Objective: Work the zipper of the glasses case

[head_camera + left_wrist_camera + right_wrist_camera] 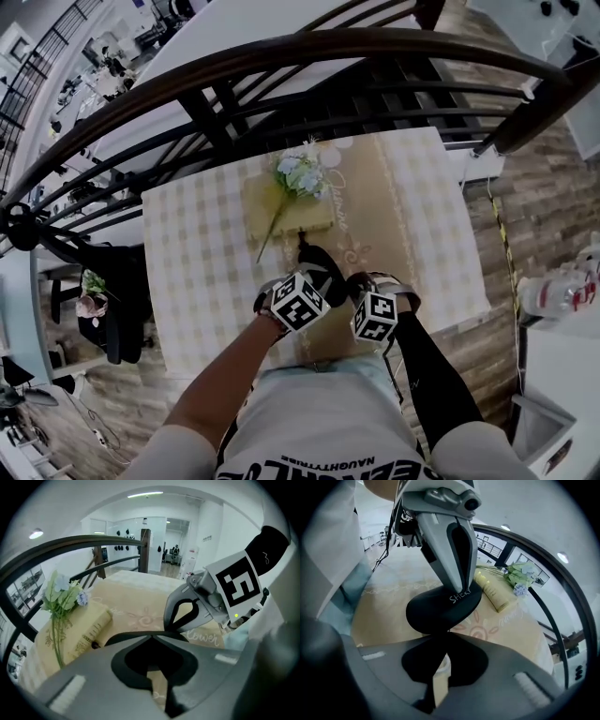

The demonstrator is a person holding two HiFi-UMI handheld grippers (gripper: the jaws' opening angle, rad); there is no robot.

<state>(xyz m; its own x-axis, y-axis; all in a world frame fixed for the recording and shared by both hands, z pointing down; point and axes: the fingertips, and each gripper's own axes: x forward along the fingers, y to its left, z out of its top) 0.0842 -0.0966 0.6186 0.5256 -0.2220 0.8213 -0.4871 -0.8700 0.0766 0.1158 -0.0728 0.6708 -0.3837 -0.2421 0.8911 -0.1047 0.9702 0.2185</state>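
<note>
Holding the black glasses case point(443, 611) from 2 sides, the person seems to be at the start of the zipper step. The left gripper point(150, 638) has its jaws closed on the far end of the case and holds it tilted over the beige table runner point(140, 616). The right gripper point(440, 638) has its jaws almost fully together at the near edge of the case. I judge that they pinch the zipper pull there, but the pull is too small to see.

The next move calls for the right gripper to draw the pull along the curved rim of the case. The left gripper must hold firm so that the case does not turn.

White letters "SHER" stand on the case lid, and the rest I cannot read. On the runner beside the case is a cursive word ending in "lower". Beyond the case lies a yellow book-shaped box point(89, 625) with artificial flowers point(58, 592), and its gold marks are not readable. Nearer than the case, the person's shirt point(319, 431) shows "NAUGHTYTRIBE" upside down.
</note>
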